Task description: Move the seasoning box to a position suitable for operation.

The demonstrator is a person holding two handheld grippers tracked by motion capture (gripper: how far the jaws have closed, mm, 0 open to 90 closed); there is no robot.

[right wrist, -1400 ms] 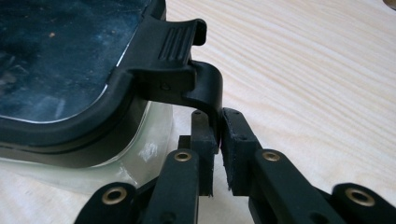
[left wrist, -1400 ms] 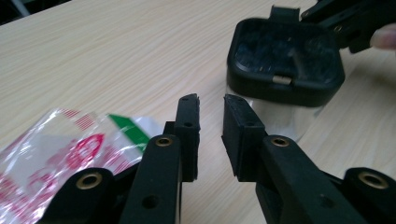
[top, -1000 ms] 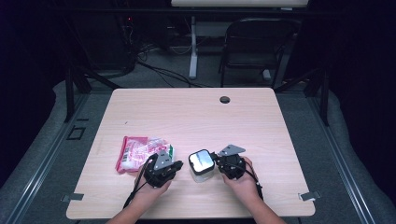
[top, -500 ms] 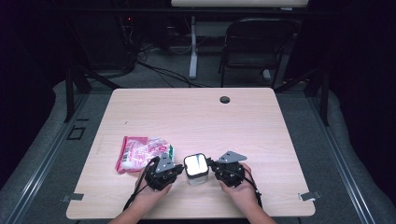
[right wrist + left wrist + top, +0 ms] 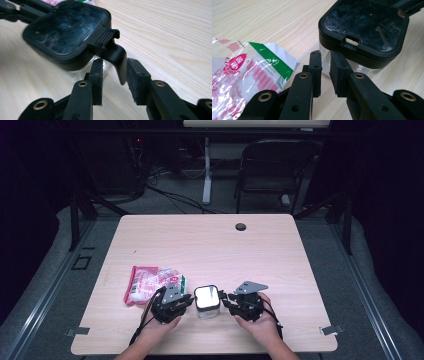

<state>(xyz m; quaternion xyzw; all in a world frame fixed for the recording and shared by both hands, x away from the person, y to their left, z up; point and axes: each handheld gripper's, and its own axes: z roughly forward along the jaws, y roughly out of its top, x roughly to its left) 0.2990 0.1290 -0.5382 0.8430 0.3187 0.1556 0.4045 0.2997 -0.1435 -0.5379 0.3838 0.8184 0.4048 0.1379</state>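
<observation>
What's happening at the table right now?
A person holds a gripper in each hand on either side of a small clear container with a black lid. The left gripper and right gripper have both just been opening. The right one's jaws stand apart around the lid's side latch; the left one's jaws point at the container's wall. A red-and-white snack bag lies beside the left gripper.

One camera sits high above the near side of the table [image 5: 210, 240] and looks forward and down at the whole top. Two more cameras ride low on the grippers, very close to the wood. Each looks along its own black jaws from an opposite side at the box [image 5: 207, 299] [image 5: 364, 27] [image 5: 66, 30], which all three views share.
</observation>
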